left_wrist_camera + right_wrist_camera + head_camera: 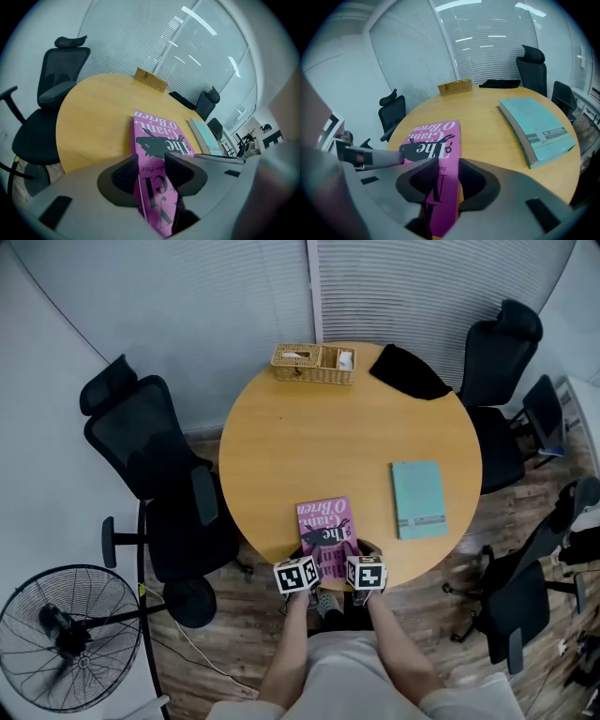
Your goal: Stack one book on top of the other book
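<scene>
Pink book: my right tongs clamp its near edge; left tongs straddle it, unclosed. Lifting one-sided, I risk twist and slip.

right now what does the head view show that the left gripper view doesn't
Head view only: the floor fan and the person's forearms. Left gripper view only: the left gripper seen up close, its jaws straddling the near edge of the pink book. Both: the pink book, the teal book, the wicker basket and the round table.
</scene>
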The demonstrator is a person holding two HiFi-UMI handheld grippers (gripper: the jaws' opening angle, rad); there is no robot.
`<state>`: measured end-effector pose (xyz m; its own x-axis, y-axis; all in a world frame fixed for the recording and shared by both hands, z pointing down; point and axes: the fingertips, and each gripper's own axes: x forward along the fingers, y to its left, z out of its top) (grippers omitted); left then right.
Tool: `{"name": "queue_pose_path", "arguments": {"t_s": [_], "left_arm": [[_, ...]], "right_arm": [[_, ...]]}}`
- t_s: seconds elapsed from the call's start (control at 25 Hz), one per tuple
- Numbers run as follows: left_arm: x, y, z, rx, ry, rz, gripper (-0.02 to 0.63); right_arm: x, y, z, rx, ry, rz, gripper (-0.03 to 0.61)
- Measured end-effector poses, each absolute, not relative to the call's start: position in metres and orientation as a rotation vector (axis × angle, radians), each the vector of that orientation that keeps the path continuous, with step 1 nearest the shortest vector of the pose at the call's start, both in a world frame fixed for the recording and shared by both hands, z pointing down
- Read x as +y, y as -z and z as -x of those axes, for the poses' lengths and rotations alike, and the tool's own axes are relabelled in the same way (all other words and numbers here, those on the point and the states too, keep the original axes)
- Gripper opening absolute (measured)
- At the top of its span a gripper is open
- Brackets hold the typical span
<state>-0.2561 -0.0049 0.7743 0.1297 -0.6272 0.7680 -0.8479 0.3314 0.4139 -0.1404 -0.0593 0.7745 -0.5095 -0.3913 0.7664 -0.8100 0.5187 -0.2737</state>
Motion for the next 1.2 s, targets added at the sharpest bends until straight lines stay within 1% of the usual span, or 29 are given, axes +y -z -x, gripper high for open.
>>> {"name": "queue_pose_path", "arguments": {"t_s": [0.44,0.72,1.2], "left_arm": [[0.006,-0.737,0.228,-1.557,-0.275,-1.546,0.189],[-0.001,-0.713,0.2,-1.527,-0.302,-1.642,0.189],[-0.049,-0.692,0.155,-1.514,-0.283,-1.715,0.181]], "right_arm": [[-0.042,-0.735,0.111,-2.186,-0.76,-1.086,0.138],[-0.041,-0.711,0.08,-2.183,-0.774,-1.203,0.138],[-0.085,-0.693,0.032,-2.207,-0.794,-1.295,0.135]]}}
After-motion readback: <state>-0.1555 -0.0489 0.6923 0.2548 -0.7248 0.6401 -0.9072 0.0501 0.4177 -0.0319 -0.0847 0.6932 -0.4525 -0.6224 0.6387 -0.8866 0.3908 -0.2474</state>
